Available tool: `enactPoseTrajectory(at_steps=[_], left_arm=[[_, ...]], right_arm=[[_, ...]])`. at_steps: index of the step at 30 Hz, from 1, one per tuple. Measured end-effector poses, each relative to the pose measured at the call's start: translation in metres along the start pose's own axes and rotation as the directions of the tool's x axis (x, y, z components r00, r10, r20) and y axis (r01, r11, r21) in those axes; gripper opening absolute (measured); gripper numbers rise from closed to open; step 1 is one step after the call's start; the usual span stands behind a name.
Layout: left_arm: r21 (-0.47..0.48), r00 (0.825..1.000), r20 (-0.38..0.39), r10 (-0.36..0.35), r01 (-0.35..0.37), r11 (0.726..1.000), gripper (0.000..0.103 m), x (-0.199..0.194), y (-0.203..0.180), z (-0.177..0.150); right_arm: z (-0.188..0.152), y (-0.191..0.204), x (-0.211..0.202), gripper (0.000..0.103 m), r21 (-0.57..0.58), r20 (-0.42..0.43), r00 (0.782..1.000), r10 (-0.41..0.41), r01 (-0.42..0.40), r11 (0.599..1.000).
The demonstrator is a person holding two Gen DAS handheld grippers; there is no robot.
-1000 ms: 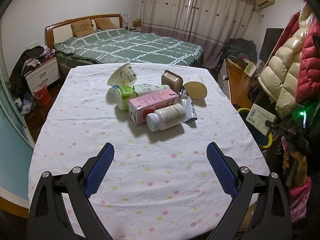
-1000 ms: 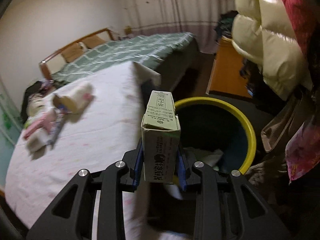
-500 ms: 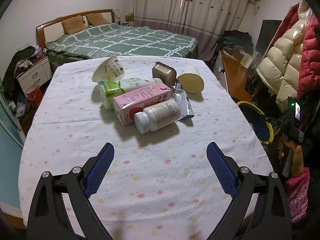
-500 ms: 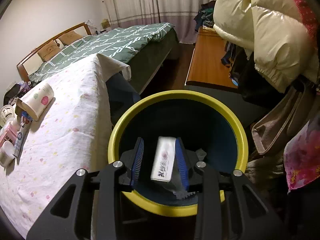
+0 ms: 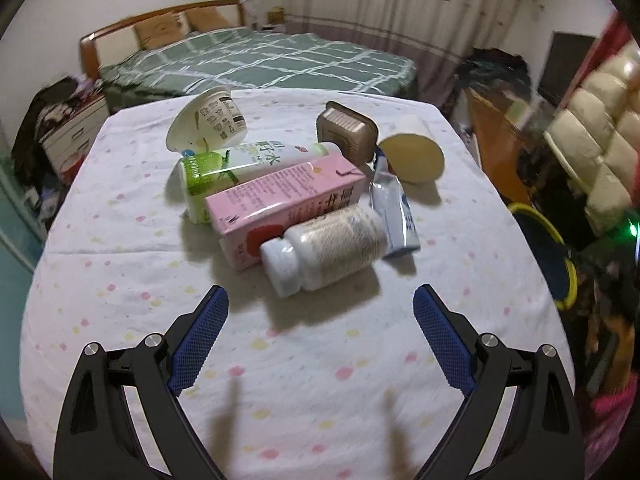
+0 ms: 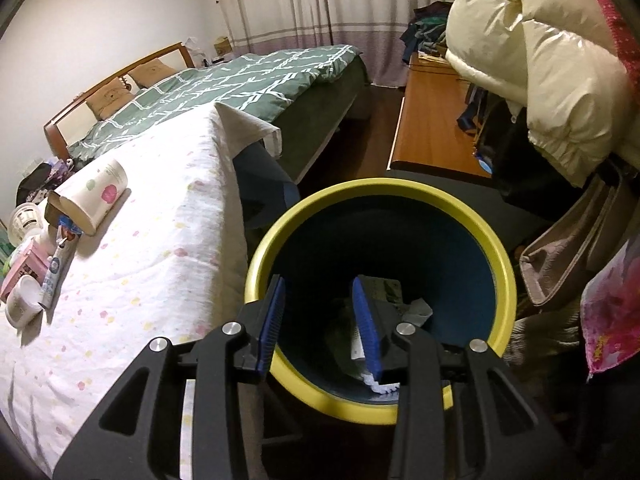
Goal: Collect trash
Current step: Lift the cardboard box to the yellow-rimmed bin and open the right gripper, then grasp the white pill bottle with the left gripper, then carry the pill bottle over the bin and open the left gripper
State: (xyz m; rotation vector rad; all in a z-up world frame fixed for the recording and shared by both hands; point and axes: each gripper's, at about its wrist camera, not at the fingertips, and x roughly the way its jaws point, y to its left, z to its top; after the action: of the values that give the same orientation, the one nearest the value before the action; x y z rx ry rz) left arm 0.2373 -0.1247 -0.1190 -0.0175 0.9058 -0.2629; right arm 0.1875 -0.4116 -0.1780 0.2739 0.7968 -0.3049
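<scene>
Legible writing is limited. The green bottle (image 5: pixel 240 168) carries large Chinese characters reading coconut water; the pink carton (image 5: pixel 284 208) shows Chinese characters on its end and a red apple graphic. Print on the white bottle (image 5: pixel 328 248) and the cup (image 5: pixel 208 118) is too small to read.

Trash lies clustered at the centre of the table (image 5: pixel 120 280): cup tipped on its side, green bottle, pink carton and white bottle lying flat and touching. Behind them stand a brown box (image 5: pixel 346 130) and a paper cup (image 5: pixel 412 152) on its side; a blue-white sachet (image 5: pixel 394 212) lies just beside the white bottle.

The bin (image 6: pixel 280 240), yellow-rimmed with a dark blue interior, stands on the floor just beside the table. It holds a carton (image 6: pixel 386 288) and crumpled paper.

The left gripper (image 5: pixel 320 304) is spread wide and empty, just short of the white bottle. The right gripper (image 6: pixel 318 286) is over the bin; its jaws have just been opening, nothing between them.

The table has a white dotted cloth. A bed (image 5: pixel 260 56) with a green checked cover, curtains and hanging jackets fill the room.
</scene>
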Motion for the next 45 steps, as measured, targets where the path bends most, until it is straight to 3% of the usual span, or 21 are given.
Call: enactPoseTrajectory(at_steps=[7,13,22,31,33,36,45], left_arm=[[-0.113,0.994,0.019,0.107,-0.104,0.988,0.092,0.023,-0.017,0.016],[-0.175,0.977,0.017,0.212,-0.206,0.963,0.094,0.038,-0.020,0.024],[-0.177,0.964,0.003,0.266,-0.261,0.949,0.094,0.059,-0.026,0.026],[-0.189,0.960,-0.017,0.278,-0.276,0.943,0.094,0.072,-0.021,0.026],[-0.186,0.964,-0.007,0.267,-0.264,0.946,0.088,0.073,-0.021,0.026],[-0.178,0.965,-0.003,0.264,-0.260,0.949,0.088,0.071,-0.022,0.024],[-0.125,0.979,0.006,0.202,-0.200,0.972,0.088,0.040,-0.030,0.002]], right_arm=[[-0.002,0.000,0.003,0.035,0.002,-0.010,1.000,0.027,-0.027,1.000],[-0.004,-0.011,0.007,0.037,0.030,-0.017,0.998,0.052,-0.052,0.998],[-0.008,-0.019,0.013,0.037,0.049,-0.028,0.996,0.082,-0.081,0.996],[-0.013,-0.028,0.020,0.038,0.064,-0.046,0.994,0.096,-0.093,0.994],[-0.014,-0.029,0.020,0.038,0.067,-0.046,0.994,0.098,-0.095,0.993],[-0.016,-0.030,0.019,0.038,0.070,-0.047,0.994,0.102,-0.098,0.993],[-0.024,-0.037,0.003,0.038,0.086,-0.033,0.994,0.101,-0.098,0.991]])
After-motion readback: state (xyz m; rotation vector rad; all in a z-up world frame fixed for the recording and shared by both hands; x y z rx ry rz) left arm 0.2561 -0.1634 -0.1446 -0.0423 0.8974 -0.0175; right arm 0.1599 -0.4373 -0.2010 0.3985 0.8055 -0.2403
